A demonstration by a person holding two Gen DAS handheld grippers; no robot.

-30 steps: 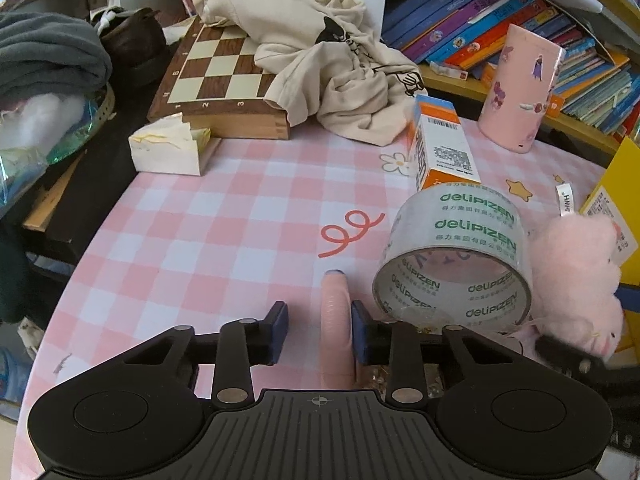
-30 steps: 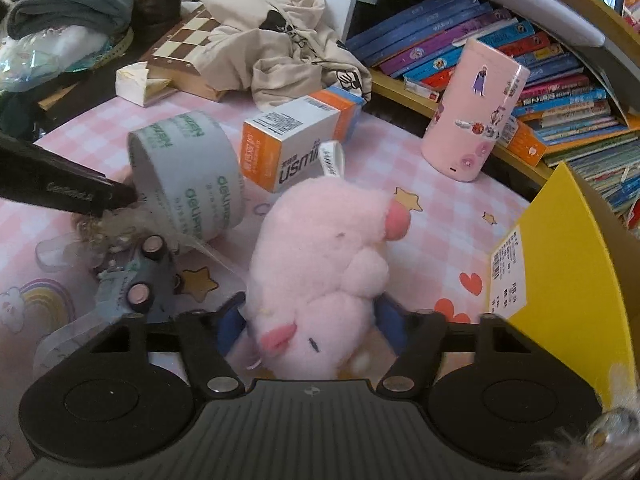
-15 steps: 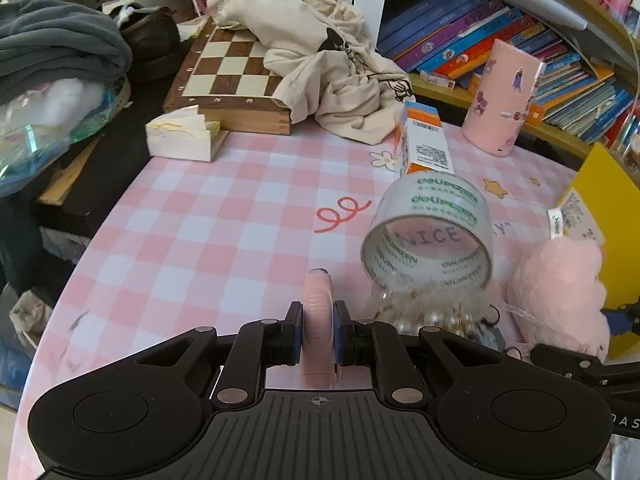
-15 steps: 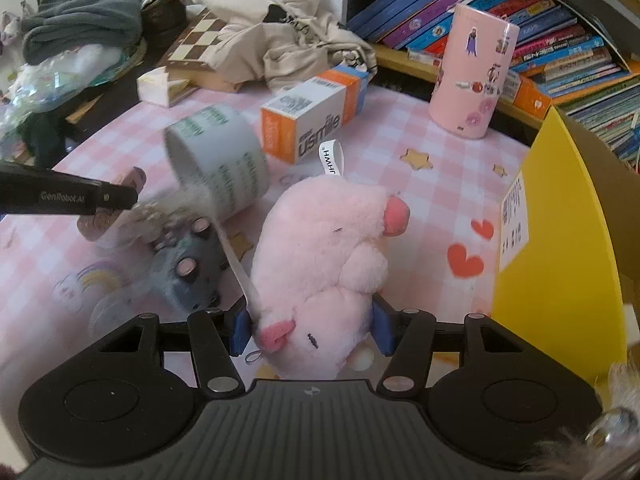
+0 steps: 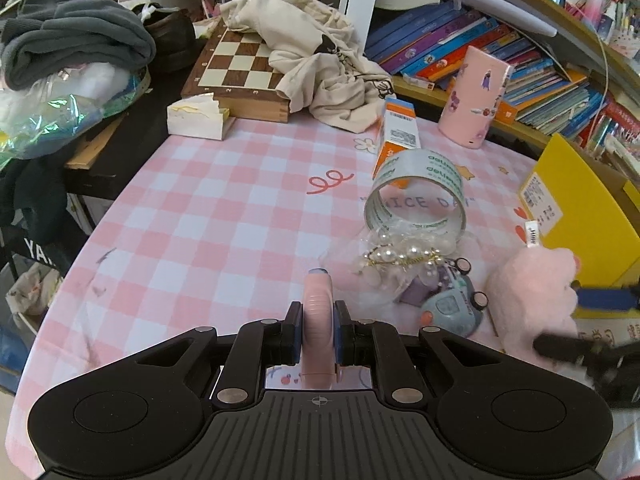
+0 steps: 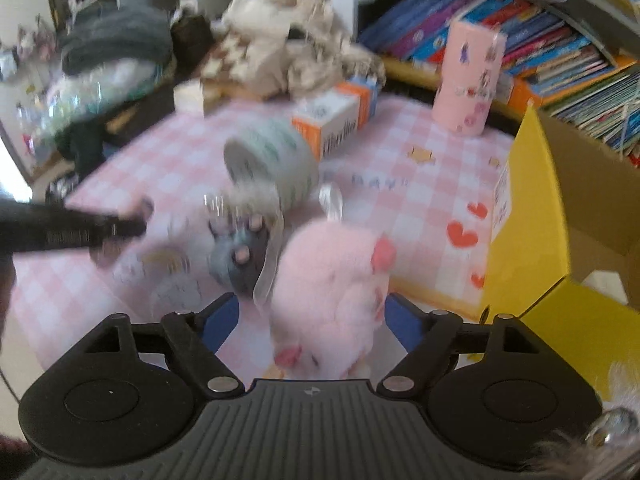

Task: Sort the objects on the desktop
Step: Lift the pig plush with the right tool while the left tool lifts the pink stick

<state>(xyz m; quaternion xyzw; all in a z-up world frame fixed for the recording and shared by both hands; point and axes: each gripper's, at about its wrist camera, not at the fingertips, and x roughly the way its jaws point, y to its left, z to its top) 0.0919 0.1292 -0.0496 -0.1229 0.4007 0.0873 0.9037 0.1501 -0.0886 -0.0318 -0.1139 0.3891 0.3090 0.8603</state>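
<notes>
A yellow box (image 6: 532,216) is seen at the table's (image 5: 224,216) right edge, with the pink plush toy (image 6: 332,280) just beside it. The plush is framed by the right gripper (image 6: 312,320), whose jaws have just been opened and stand clear of it, while a slim pink object (image 5: 318,320) is pinched by the nearly closed left gripper (image 5: 317,330)

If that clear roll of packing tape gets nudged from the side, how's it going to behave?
The tape roll lies on its curved side, so it would likely roll across the checked tablecloth. It looks stiff and hollow, probably light for its size. The pearl trinkets at its open end might snag or get dragged.
</notes>
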